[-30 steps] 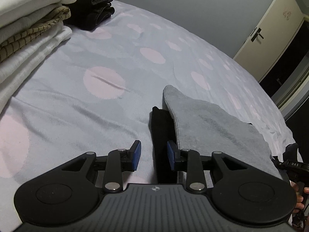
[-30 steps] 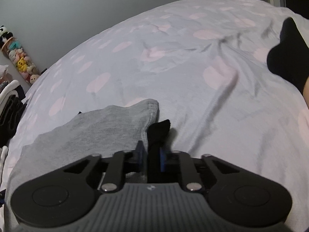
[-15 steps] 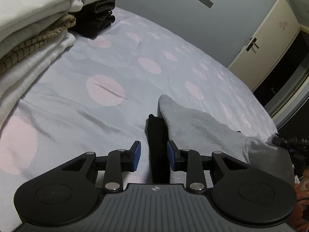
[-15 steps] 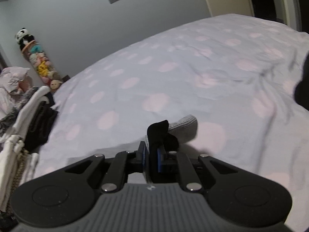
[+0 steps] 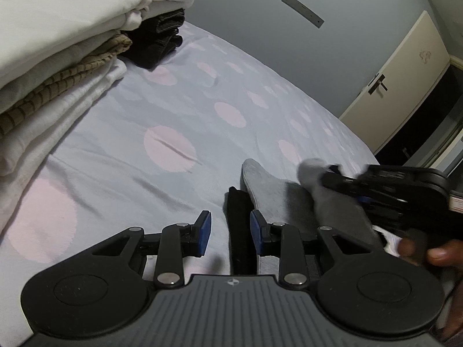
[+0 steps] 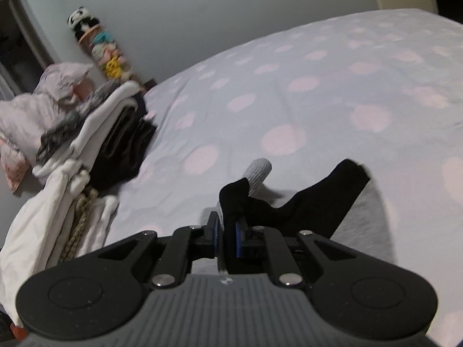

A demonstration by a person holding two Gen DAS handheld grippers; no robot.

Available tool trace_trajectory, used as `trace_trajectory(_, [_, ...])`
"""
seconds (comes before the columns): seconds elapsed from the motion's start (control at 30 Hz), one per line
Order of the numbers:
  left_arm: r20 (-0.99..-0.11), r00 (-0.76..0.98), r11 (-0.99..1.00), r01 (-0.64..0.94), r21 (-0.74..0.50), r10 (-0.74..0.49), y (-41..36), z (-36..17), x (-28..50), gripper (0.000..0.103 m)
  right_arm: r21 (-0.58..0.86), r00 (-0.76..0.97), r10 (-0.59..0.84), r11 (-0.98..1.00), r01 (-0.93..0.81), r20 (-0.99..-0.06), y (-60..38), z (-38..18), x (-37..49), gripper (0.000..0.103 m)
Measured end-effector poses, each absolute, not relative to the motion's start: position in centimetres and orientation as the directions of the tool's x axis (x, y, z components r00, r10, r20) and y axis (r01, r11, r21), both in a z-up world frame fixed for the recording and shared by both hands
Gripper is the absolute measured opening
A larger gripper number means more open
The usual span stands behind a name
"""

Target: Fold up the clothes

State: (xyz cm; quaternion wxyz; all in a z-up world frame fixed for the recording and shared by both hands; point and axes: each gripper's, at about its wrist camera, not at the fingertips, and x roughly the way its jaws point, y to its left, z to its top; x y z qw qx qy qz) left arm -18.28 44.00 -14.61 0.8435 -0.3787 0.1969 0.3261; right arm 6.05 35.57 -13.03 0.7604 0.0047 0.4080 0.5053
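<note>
A grey garment (image 5: 275, 199) lies on the bed with a black edge (image 5: 238, 225) along its left side. My left gripper (image 5: 228, 231) is open, its fingers either side of that black edge, low over the bed. My right gripper (image 6: 225, 231) is shut on a corner of the garment, black (image 6: 234, 196) and grey (image 6: 259, 172) layers bunched between the pads, lifted above the rest of the cloth (image 6: 361, 225). The right gripper also shows in the left wrist view (image 5: 385, 190), carrying the grey fold over the garment.
A tall stack of folded white, striped and dark clothes (image 5: 58, 57) stands on the left of the bed; it shows in the right wrist view (image 6: 86, 150) too. The spotted bedsheet (image 5: 173, 144) stretches ahead. A door (image 5: 405, 81) is at the right. Soft toys (image 6: 98, 46) stand by the wall.
My right gripper has lifted its corner and swung it leftward over the garment, coming into the left wrist view. My left gripper has stayed open in place.
</note>
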Motion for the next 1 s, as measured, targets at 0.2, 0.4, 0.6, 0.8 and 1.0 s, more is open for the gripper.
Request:
trace_trajectory(0.2, [-0.586, 0.703, 0.496, -0.705, -0.507, 0.402, 44.2, -14.7, -18.6, 0.033, 0.408, 0.089, 0.744, 0.458, -0.790, -0.662, 39.3, -15.5, 3.8, 0.013])
trace_trajectory(0.4, [-0.595, 0.699, 0.505, -0.707, -0.495, 0.396, 44.1, -14.7, -18.5, 0.033, 0.356, 0.058, 0.685, 0.447, -0.821, -0.727, 41.1, -17.4, 3.2, 0.019])
trace_trajectory(0.6, [-0.602, 0.701, 0.539, -0.698, -0.471, 0.382, 43.0, -13.9, -18.6, 0.033, 0.345, 0.045, 0.714, 0.391, -0.853, -0.698, 39.1, -14.5, 2.7, 0.028])
trace_trajectory(0.8, [-0.623, 0.701, 0.590, -0.680, -0.436, 0.347, 40.3, -12.8, -18.7, 0.033, 0.335, 0.058, 0.737, 0.374, -0.864, -0.674, 33.2, -13.7, 4.1, 0.032])
trace_trajectory(1.0, [-0.649, 0.693, 0.607, -0.672, -0.424, 0.315, 38.0, -12.5, -18.8, 0.033, 0.323, 0.076, 0.750, 0.372, -0.870, -0.657, 27.1, -13.5, 5.8, 0.046])
